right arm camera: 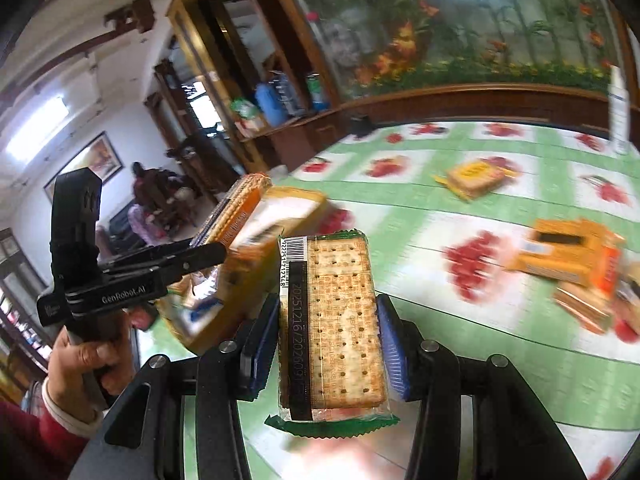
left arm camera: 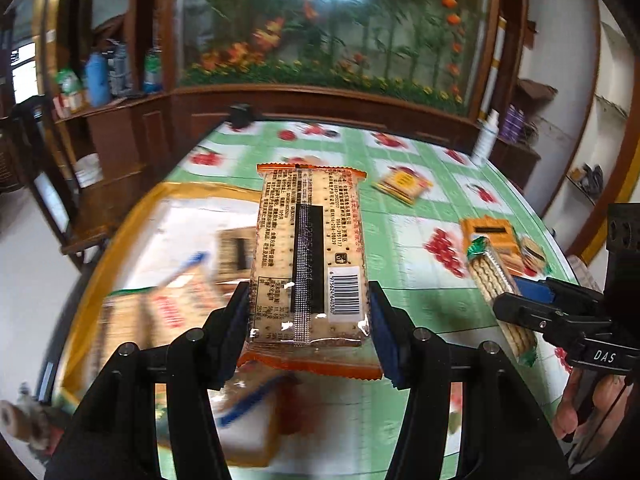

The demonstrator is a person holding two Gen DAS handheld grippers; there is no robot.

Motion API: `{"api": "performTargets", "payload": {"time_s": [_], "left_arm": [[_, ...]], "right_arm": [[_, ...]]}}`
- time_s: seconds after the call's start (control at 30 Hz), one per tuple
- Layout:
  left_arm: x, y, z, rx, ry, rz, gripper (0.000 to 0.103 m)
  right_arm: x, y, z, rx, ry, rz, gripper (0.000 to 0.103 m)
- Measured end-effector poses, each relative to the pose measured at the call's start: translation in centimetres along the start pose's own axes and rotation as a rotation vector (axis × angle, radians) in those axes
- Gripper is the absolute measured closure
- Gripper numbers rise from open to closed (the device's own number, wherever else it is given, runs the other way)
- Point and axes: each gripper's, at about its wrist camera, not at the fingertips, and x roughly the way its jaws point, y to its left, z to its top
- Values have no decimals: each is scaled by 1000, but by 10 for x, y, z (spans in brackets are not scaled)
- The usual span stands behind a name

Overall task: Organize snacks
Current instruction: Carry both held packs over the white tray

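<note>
Fingers (left arm camera: 384,328) on my left gripper (left arm camera: 308,320) pinch an orange-edged cracker pack (left arm camera: 308,248) above the box (left arm camera: 132,248); right gripper (right arm camera: 328,344) clamps a green-edged cracker pack (right arm camera: 336,320) beside that box.

Left wrist view: low and close over the table (left arm camera: 400,280), facing the far floral mural (left arm camera: 332,20). Right wrist view: same facing, from further right. Shared: the tablecloth, mural, the far yellow packet (left arm camera: 403,182) (right arm camera: 476,174); each sees the other gripper.
</note>
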Motion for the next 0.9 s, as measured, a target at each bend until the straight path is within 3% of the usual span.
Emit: {"api": "performTargets", "payload": {"time_s": [0.37,0.57,0.9], "left_arm": [[-9,74,-16,-121,-23,88,48],[-5,94,-20,-154,-23,117,48],[-2,108,-21,-165,-21,134,48]], "right_arm": [[87,80,28,-11,29,142,56],[118,83,42,76,8,186,56],[147,83,49,131,16,161,56]]}}
